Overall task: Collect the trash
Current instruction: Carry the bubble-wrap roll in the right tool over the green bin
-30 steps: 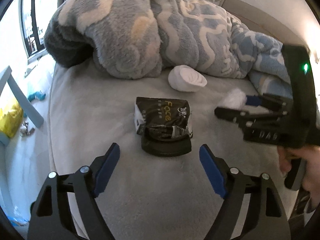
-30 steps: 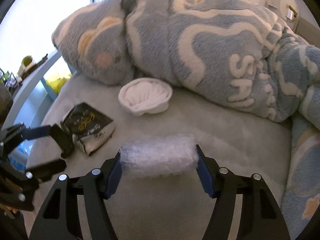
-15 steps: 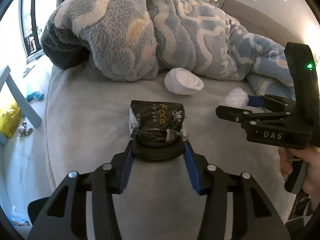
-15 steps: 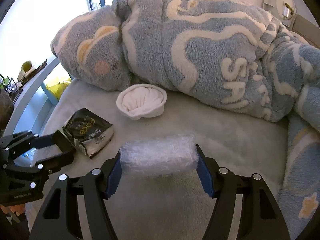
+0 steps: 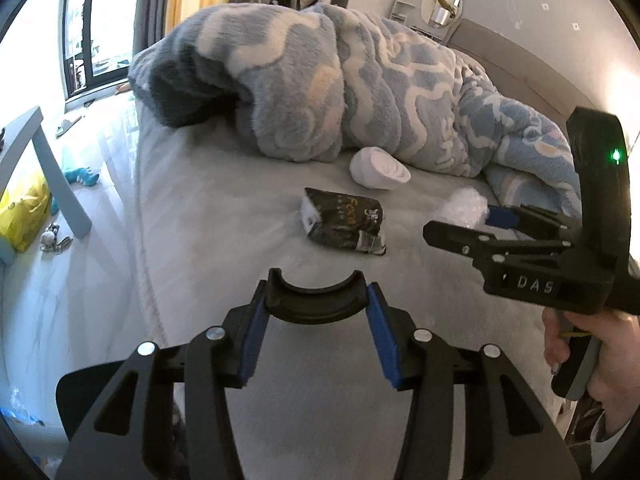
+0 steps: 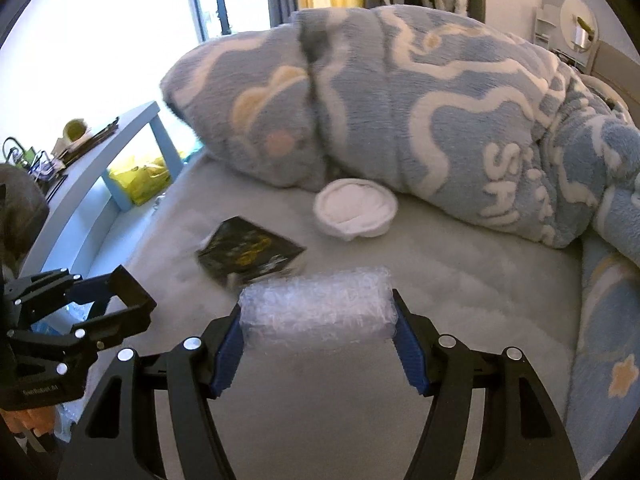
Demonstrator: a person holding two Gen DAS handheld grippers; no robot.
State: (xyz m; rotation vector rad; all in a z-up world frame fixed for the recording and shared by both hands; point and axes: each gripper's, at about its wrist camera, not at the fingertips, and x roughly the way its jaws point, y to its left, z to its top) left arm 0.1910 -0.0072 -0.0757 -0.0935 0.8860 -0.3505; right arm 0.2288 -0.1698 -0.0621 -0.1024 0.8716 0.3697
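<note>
**bedbug_42:** Going big to small: grey bed [image 5: 224, 240] with a fluffy blue blanket [image 5: 360, 92] heaped across the far side, a white rolled cloth [image 5: 378, 168] right against its near edge, and a black packet [image 5: 344, 222] lying flat mid-mattress, near the cloth but apart from it. The right gripper [image 6: 318, 344] is clamped on a wad of bubble wrap [image 6: 316, 308], jaws roughly half closed with the wad filling the gap. The left gripper [image 5: 316, 332] is pinched in on a curved black plastic piece [image 5: 316, 300], held by its two ends just above the near part of the bed.

**tidy_tom:** How do you reckon that stuff handles?

**bedbug_42:** Bubble wrap looks featherweight and squishy, so the end-to-end grip seems fine, but it'd probably compress and slide if squeezed unevenly. The black piece looks stiff and light; it's smooth though, so a grip on just the tips could pop loose. The packet looks like crinkly foil, soft and slippery, lying flat on plush fabric. I'd guess the torn near edge is the easiest place to pinch.

**tidy_tom:** Anything you can't make out?

**bedbug_42:** No bin visible anywhere. There's a yellow bag [image 5: 20, 212] on the floor far left, partly cut off, contents unreadable. The packet is blurred in the right wrist view, and only "Face" is legible in the left. Can't tell what the black piece actually is.
</note>
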